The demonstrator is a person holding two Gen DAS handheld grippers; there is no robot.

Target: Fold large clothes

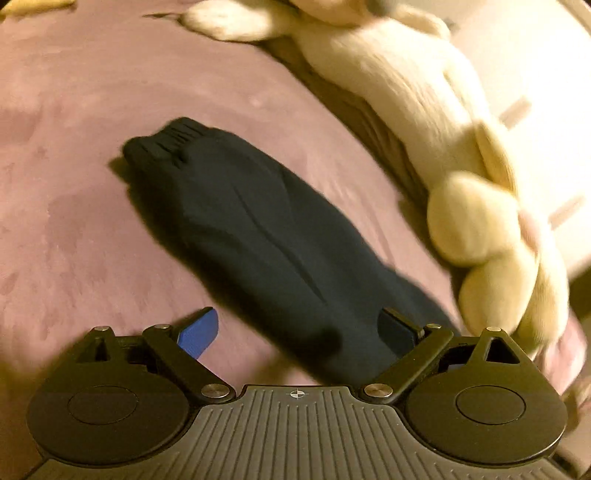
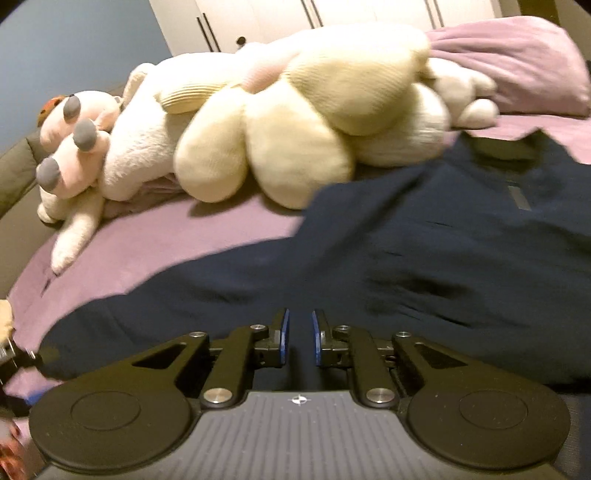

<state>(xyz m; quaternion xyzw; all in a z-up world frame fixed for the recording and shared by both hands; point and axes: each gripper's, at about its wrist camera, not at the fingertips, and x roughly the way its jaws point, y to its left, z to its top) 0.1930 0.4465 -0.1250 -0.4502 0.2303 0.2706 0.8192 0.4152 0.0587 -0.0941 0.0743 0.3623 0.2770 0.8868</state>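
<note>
Between my left tongs (image 1: 299,332), spread wide: navy garment (image 1: 258,229) sleeve on bed (image 1: 74,110) | right tongs (image 2: 299,339) nearly closed, gripping nothing | grey label (image 2: 519,197) unreadable.

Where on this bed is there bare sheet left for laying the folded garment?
Bare mauve bedsheet lies left of the dark navy sleeve, up to its ribbed cuff. The opposite side is crowded: cream plush toys line that edge.

Mauve-sheeted bed (image 2: 155,236). Behind it: flat-panelled white wardrobe (image 2: 280,18), plain blue painted wall (image 2: 74,48) to wardrobe's left. Warm, dim light.
</note>
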